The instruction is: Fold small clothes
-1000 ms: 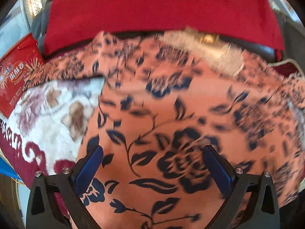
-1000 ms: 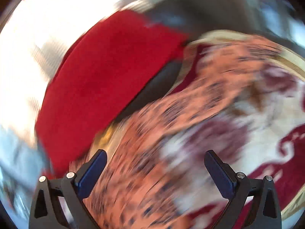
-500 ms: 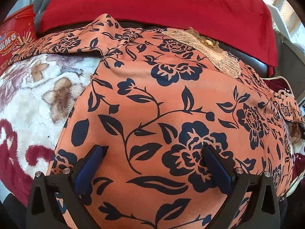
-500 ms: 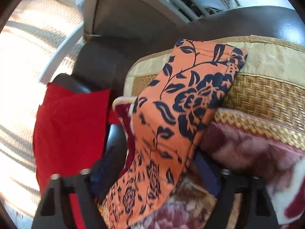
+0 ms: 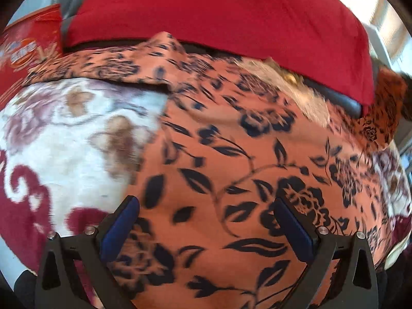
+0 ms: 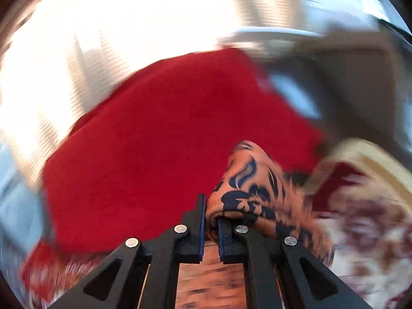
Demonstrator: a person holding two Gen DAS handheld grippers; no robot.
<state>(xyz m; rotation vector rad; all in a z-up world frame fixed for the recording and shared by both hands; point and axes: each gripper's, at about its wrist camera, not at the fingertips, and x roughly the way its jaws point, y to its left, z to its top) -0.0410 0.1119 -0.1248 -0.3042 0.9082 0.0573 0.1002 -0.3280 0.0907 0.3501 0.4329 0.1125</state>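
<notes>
Pinching orange floral garment (image 6: 247, 195), right hand-held gripper (image 6: 211, 221); left hand-held gripper (image 5: 206, 221) wide apart.

A plush blanket (image 5: 77, 134) with a white ground, faded mauve and tan flowers and dark red scrolls covers the left of the left wrist view; it also shows, blurred, at the lower right of the right wrist view. A large plain red cloth (image 5: 219, 13) stretches across the top of the left view, draped over a dark padded edge (image 5: 347, 103). In the right view the same red cloth (image 6: 159, 139) fills the middle. A red printed package (image 5: 28, 51) with orange and white lettering sits at the far left, beside the blanket. A tan woven mat edge (image 6: 373, 159) borders the blanket at right. Bright, blurred window light (image 6: 116, 25) fills the upper right view.
</notes>
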